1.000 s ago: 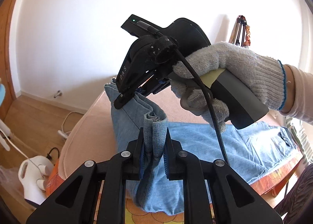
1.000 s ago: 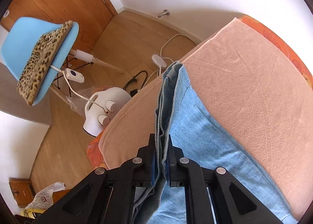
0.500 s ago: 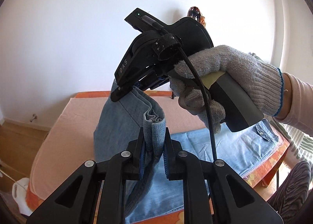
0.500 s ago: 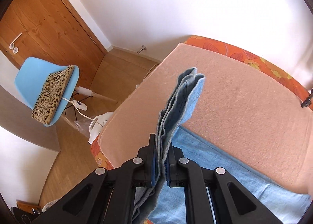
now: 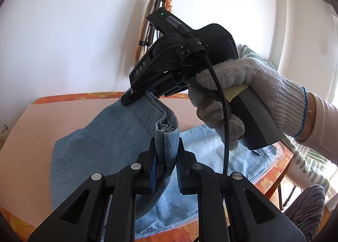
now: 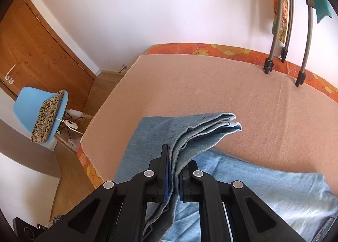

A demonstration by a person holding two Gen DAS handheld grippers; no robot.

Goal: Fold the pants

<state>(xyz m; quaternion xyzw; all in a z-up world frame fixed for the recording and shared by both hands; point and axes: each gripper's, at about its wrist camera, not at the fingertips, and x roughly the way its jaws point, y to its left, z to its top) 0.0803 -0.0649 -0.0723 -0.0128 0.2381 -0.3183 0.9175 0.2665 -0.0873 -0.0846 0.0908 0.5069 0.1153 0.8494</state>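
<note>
left gripper (image 5: 166,166) pinches the light blue denim pants (image 5: 109,136) hem; gloved right gripper (image 5: 135,99) clamps its other corner above the peach-covered bed (image 5: 42,119).

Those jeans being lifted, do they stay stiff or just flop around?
Probably floppy: the jeans drape down from the left gripper and right gripper. The hem juts past the jaws, so the layered denim likely has some body, and probably some weight.

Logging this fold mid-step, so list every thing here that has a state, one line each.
Light blue denim pants: hem end lifted off the table, the rest lying flat.
Left gripper: shut on the pants' hem.
Right gripper: shut on the pants' hem.
Peach cloth-covered table: pants lying on it.
Wooden door: shut.
Pale blue chair: upright, with a leopard-print cushion on it.
</note>
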